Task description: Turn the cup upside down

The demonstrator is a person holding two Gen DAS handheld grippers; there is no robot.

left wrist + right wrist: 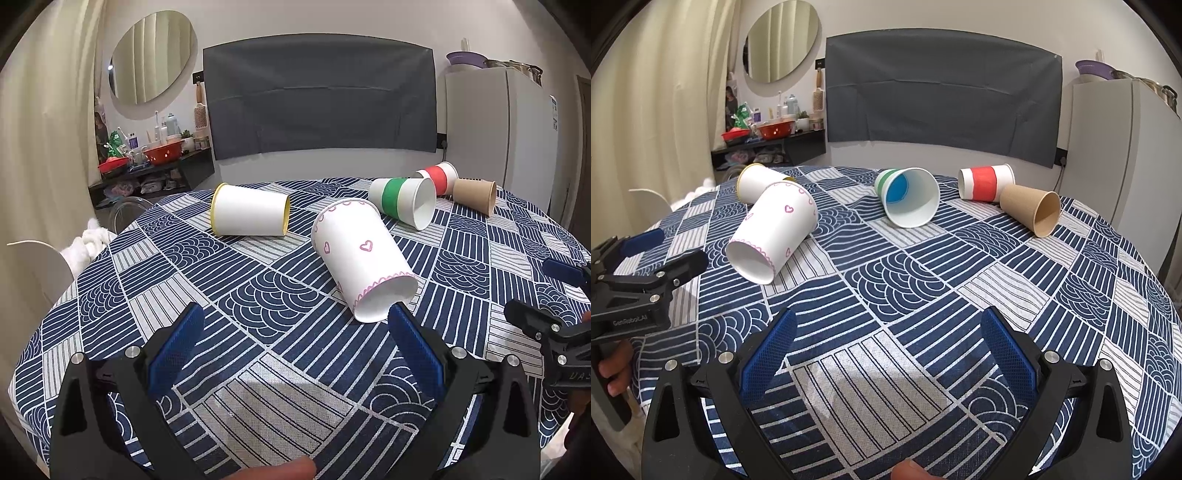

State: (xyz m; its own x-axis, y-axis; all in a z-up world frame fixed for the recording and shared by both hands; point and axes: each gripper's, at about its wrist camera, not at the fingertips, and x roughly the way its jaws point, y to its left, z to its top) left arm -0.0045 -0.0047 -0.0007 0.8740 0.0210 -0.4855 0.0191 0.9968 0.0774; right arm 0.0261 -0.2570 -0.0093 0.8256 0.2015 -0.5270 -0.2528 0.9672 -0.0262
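Several paper cups lie on their sides on the patterned tablecloth (258, 295). A white cup with pink hearts (364, 258) lies nearest, mouth toward me; it also shows in the right wrist view (774, 230). My left gripper (295, 317) is open and empty, its right fingertip just below that cup's rim. A yellow-rimmed white cup (249, 216), a green-banded cup (402, 201), a red-banded cup (439, 177) and a brown cup (474, 194) lie further back. My right gripper (886, 321) is open and empty above bare cloth; the green-banded cup (908, 199) lies ahead of it.
The table (1108, 295) is round, its edge curving off left and right. The left gripper's body (631, 295) shows at the right wrist view's left edge. A cluttered shelf (155, 162) and white chair (37, 266) stand left; a fridge (517, 129) stands right.
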